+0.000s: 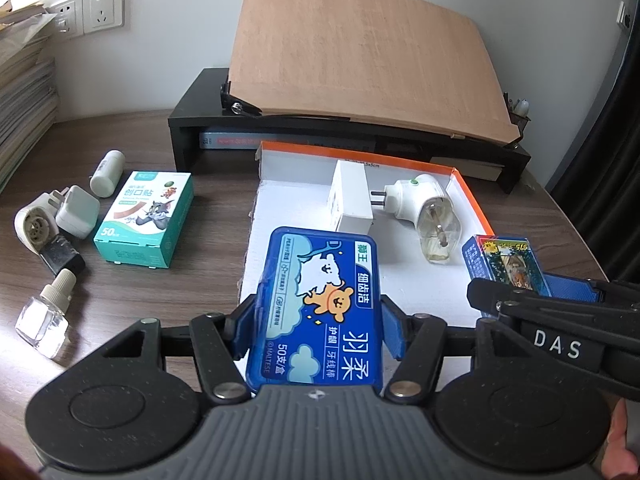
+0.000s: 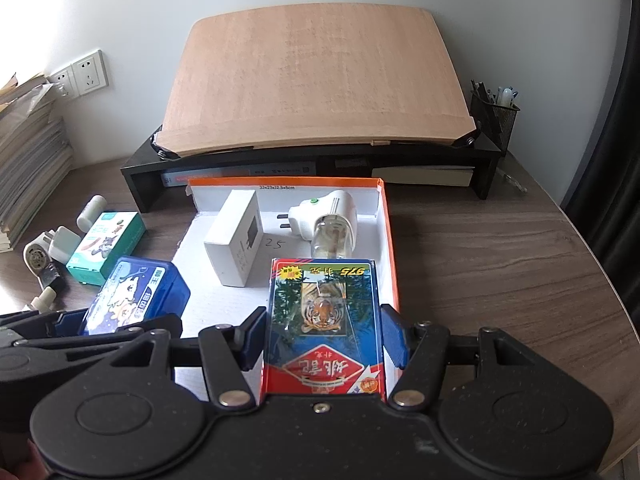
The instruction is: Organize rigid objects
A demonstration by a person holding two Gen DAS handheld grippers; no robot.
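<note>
Fingers clamp floss box — above tray.

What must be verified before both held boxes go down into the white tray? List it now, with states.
1. Left tool clamped on the blue dental floss box: ok.
2. Right tool clamped on the tiger-print playing card pack: ok.
3. Bare floor left in the orange-rimmed white tray: ok.
4. White rectangular adapter box and white plug-in mosquito repeller clear of the drop spots: ok.
5. Tools clear of each other: cannot tell.
</note>
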